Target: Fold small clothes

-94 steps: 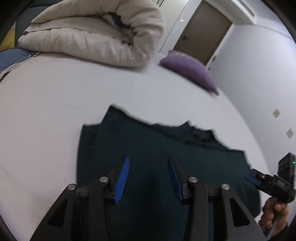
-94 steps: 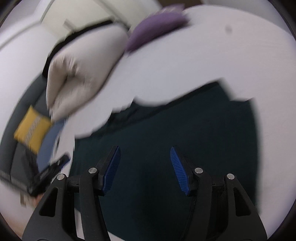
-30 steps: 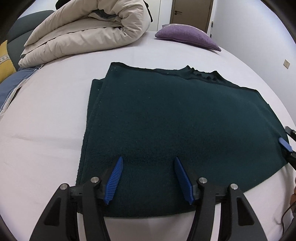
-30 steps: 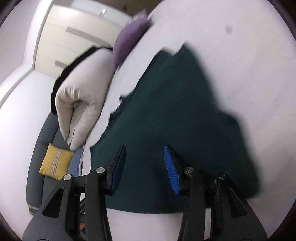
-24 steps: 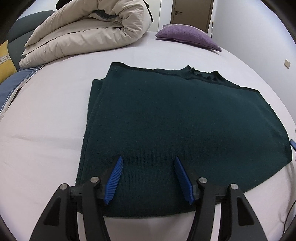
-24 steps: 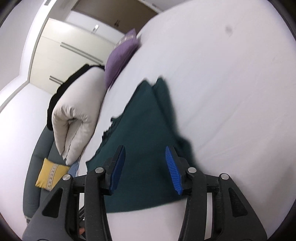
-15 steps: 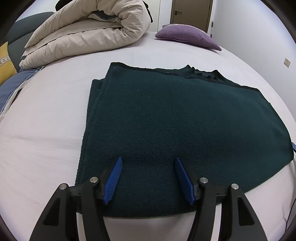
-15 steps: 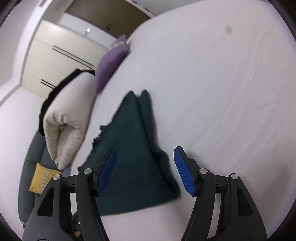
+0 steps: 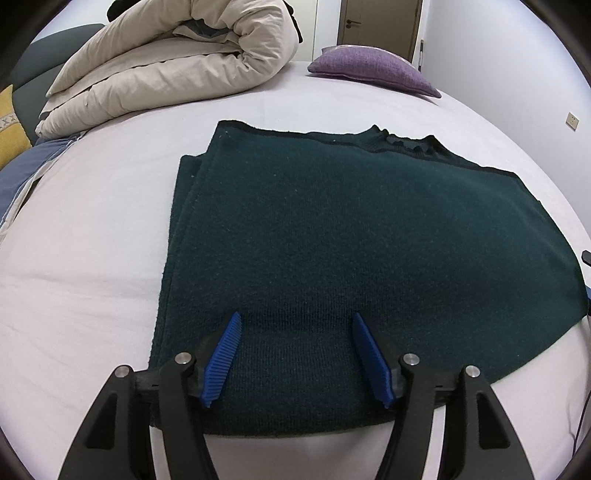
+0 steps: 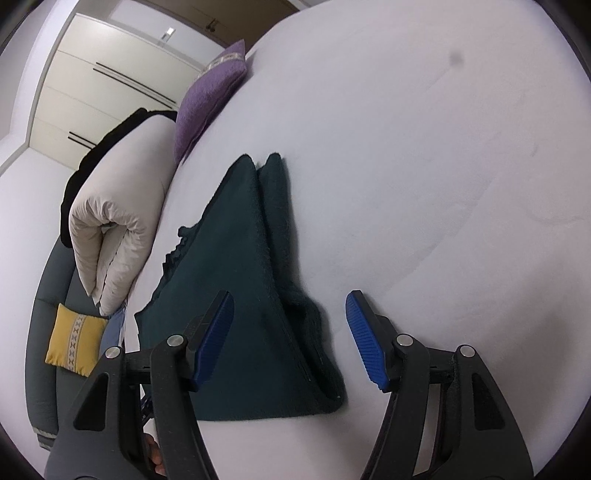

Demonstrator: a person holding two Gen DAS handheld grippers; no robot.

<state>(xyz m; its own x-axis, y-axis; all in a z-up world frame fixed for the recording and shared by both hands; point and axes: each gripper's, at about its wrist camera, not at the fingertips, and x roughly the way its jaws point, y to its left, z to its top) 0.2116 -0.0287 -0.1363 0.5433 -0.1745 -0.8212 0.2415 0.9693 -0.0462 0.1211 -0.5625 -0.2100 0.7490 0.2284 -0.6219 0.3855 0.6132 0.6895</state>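
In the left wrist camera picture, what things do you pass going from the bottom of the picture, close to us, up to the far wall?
Left tool with blue ribbed pads → dark green knitted garment, folded flat → purple knitted cushion → brown wooden door.

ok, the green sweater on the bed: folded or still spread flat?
Folded. The dark green sweater lies as a layered rectangle on the bed: no sleeves stick out, and stacked edges show along its side in the right wrist view.

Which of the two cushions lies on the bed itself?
The purple cushion, at the bed's far end near the door. The yellow cushion rests on the grey sofa.
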